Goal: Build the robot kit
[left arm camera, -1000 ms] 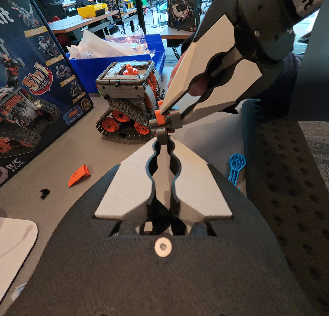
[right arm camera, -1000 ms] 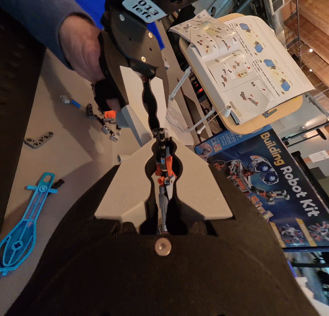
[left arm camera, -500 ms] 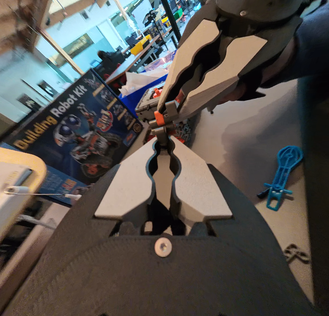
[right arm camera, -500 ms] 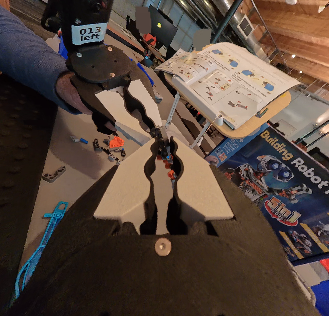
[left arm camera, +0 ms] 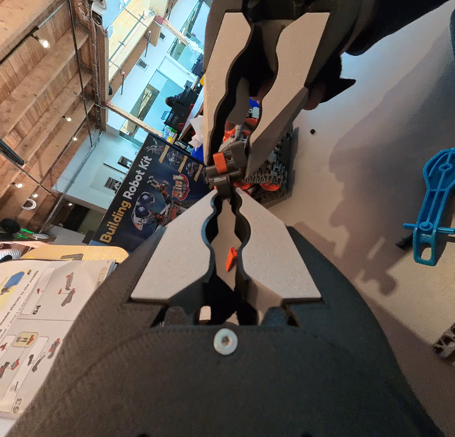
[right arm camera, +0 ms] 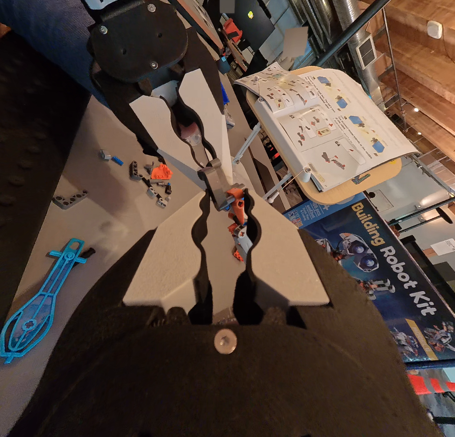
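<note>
My left gripper (left arm camera: 225, 197) is shut on the grey end of a small grey and orange brick assembly (left arm camera: 225, 165). My right gripper (left arm camera: 227, 164) comes in from above, tip to tip with it, and is shut on the orange and grey part of the same assembly. In the right wrist view my right gripper (right arm camera: 226, 196) pinches the assembly (right arm camera: 236, 211), whose tail lies along its right finger. The left gripper (right arm camera: 214, 165) grips the grey beam just beyond. The assembly is held in the air above the grey table (right arm camera: 110, 228).
A tracked robot model (left arm camera: 270, 171) stands behind the grippers. A blue plastic tool (right arm camera: 41, 299) and several loose bricks (right arm camera: 152, 179) lie on the table. An open instruction booklet (right arm camera: 320, 129) sits on a stand, with the kit box (right arm camera: 381, 265) beside it. A black mat (right arm camera: 29, 129) lies at the table's side. My two grippers' fingertips are within a few centimetres of each other.
Both grippers have rolled and tilted together, so both views have turned. The assembly stays held between the two. The right jaws stand a little wider on it.
</note>
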Demonstrator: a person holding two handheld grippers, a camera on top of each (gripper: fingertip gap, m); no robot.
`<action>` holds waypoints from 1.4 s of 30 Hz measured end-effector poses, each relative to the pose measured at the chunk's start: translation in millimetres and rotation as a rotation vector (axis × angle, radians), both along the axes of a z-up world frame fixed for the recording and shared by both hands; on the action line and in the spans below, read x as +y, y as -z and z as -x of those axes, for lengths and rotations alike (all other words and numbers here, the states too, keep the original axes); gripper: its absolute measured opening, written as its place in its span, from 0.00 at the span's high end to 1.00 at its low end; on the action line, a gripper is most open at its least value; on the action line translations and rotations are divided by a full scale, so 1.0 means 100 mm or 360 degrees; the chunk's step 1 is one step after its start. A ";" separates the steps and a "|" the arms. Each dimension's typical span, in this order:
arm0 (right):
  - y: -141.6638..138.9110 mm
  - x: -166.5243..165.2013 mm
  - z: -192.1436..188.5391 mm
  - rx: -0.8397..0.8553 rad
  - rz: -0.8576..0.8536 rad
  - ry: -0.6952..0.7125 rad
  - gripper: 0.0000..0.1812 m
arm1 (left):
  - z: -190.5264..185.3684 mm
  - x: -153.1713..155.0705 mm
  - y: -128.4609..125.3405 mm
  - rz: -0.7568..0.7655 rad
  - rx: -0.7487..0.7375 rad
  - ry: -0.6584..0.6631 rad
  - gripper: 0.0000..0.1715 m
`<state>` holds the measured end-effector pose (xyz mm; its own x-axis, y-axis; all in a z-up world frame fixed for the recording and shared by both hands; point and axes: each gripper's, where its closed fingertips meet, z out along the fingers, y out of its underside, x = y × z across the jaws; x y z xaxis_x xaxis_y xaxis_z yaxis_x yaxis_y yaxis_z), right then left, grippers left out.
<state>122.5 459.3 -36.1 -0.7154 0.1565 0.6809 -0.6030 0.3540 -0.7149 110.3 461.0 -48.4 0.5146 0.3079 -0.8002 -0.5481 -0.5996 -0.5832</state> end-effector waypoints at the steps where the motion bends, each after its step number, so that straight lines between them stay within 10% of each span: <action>1: 0.01 0.00 -0.01 -0.0014 -0.0006 -0.0003 0.86 | -0.01 0.00 0.01 0.0010 -0.0004 0.0013 0.97; 20: 0.39 0.05 -0.14 -0.0027 -0.0637 -0.0169 0.81 | -0.12 0.07 0.28 0.0384 0.0135 0.0182 0.97; 42: 0.39 0.12 -0.27 -0.0144 -0.0346 -0.0110 0.94 | -0.20 0.10 0.50 0.0251 -0.0342 0.0215 0.97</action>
